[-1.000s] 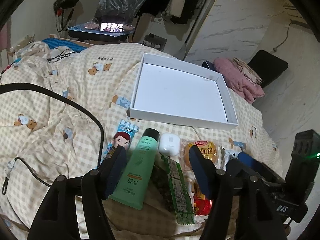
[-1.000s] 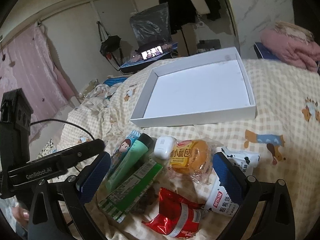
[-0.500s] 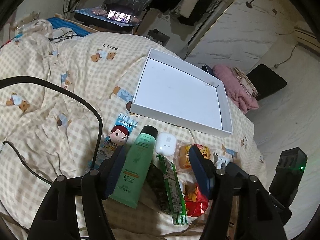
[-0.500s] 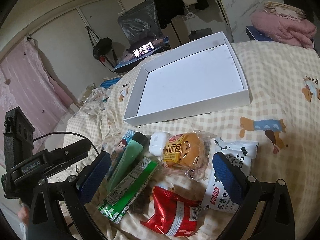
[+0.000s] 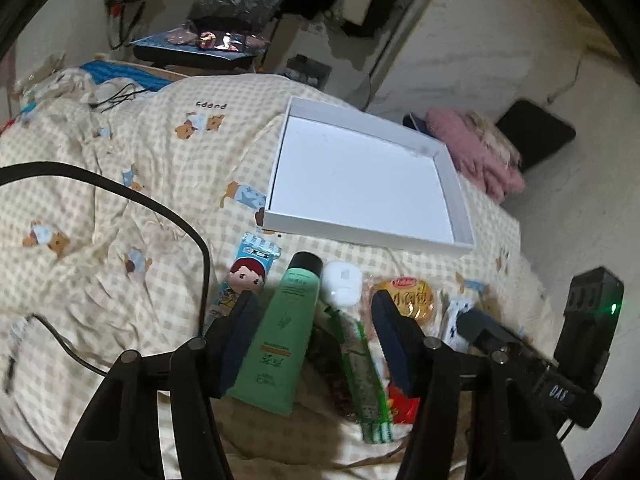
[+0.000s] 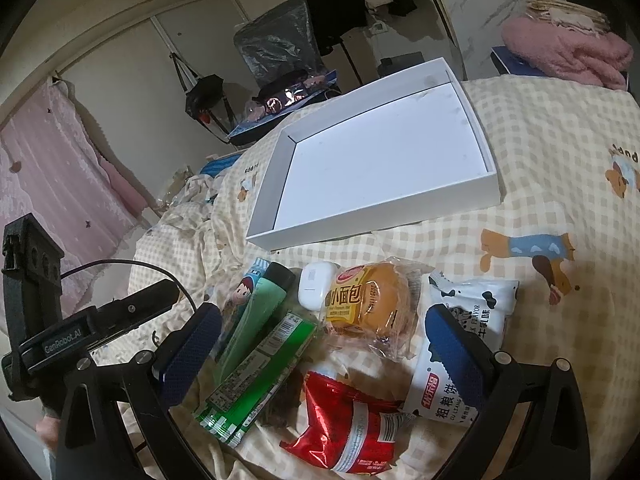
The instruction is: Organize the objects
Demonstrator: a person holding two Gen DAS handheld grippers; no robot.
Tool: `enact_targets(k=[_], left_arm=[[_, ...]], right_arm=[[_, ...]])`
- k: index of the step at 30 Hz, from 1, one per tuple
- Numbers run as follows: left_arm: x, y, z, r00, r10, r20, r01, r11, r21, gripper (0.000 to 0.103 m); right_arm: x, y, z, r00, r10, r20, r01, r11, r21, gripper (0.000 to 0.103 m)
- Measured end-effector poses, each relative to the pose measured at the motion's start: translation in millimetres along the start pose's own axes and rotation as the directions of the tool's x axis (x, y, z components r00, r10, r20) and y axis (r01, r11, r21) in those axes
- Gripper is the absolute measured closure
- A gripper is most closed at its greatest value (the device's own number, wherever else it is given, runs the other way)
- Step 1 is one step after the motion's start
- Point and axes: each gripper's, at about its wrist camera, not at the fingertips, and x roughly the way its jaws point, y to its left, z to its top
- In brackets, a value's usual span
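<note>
A row of small items lies on the checked bedspread in front of an empty white box [image 5: 360,236]. My left gripper [image 5: 314,312] hovers low over the green tube [image 5: 286,328] and the green packet [image 5: 364,368]. Its jaws are closing, both items lie between them, and the pads press on neither. A white earbud case [image 5: 342,284] and a wrapped bun [image 5: 414,300] sit just beyond. My right gripper [image 6: 320,340] stands wide open above the bun [image 6: 372,300], the red packet [image 6: 352,424] and the green packet [image 6: 260,368]. Its right finger overlaps the milk pouch [image 6: 480,304].
A cartoon-printed packet [image 5: 250,268] lies left of the tube. A black cable [image 5: 160,208] curves over the bedspread on the left. Beyond the bed are a pink bundle [image 6: 568,52], a lit screen [image 5: 216,38] and hanging clothes.
The left gripper's fingers have drawn a little closer together around the tube and green packet. Both views shifted slightly; the items have not moved.
</note>
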Motion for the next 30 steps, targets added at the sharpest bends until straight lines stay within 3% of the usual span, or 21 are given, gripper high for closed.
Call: enact_targets(k=[3, 4, 7, 11, 15, 17, 18, 20, 21, 24, 25, 28, 30], left_arm=[[-1, 4, 8, 1.000, 0.017, -0.020, -0.016, 1.000, 0.017, 0.038], [1, 6, 10, 0.999, 0.010, -0.040, -0.010, 1.000, 0.010, 0.033], [13, 16, 13, 0.990, -0.025, -0.141, 0.022, 0.999, -0.023, 0.031], [33, 19, 7, 0.974, -0.013, -0.225, 0.010, 1.000, -0.014, 0.031], [46, 12, 0, 0.958, 0.127, -0.256, -0.100, 0.988, 0.114, 0.031], [48, 15, -1, 0.958, 0.147, -0.248, -0.116, 0.984, 0.134, 0.032], [50, 18, 1, 0.958, 0.138, -0.252, -0.109, 0.986, 0.124, 0.034], [51, 26, 8, 0.963, 0.076, -0.259, -0.058, 0.995, 0.077, 0.053], [51, 31, 11, 0.966, 0.044, -0.253, -0.033, 0.998, 0.049, 0.057], [57, 46, 22, 0.960, -0.093, -0.264, 0.087, 0.996, -0.032, 0.061], [62, 49, 24, 0.958, -0.095, -0.270, 0.088, 0.995, -0.039, 0.061], [82, 51, 31, 0.956, 0.022, -0.291, -0.010, 0.999, 0.044, 0.061], [99, 52, 36, 0.944, 0.055, -0.327, -0.032, 0.997, 0.076, 0.061]], right_arm=[[-1, -4, 0, 1.000, 0.003, -0.001, -0.003, 1.000, 0.011, 0.000], [-1, -6, 0, 1.000, 0.001, -0.002, -0.001, 1.000, 0.016, 0.000], [-1, -11, 1, 1.000, 0.000, -0.005, 0.000, 0.999, 0.036, 0.000], [-1, -14, 1, 1.000, 0.010, -0.010, -0.009, 0.999, 0.048, 0.000], [-1, -14, 2, 1.000, 0.010, -0.015, -0.009, 0.999, 0.045, 0.000], [-1, -14, 2, 1.000, 0.011, -0.015, -0.011, 0.999, 0.045, 0.000], [-1, -14, 2, 1.000, 0.009, -0.016, -0.009, 0.999, 0.045, 0.000], [0, -14, 2, 1.000, 0.011, -0.020, -0.010, 0.999, 0.046, 0.000], [0, -14, 2, 1.000, 0.010, -0.022, -0.009, 0.999, 0.047, 0.000], [0, -15, 2, 1.000, 0.009, -0.023, -0.008, 0.999, 0.047, 0.000], [0, -15, 2, 1.000, 0.009, -0.023, -0.008, 0.999, 0.047, 0.000], [1, -16, 2, 1.000, 0.008, -0.029, -0.007, 0.999, 0.045, 0.000], [2, -16, 1, 0.999, 0.008, -0.031, -0.006, 0.999, 0.042, 0.000]])
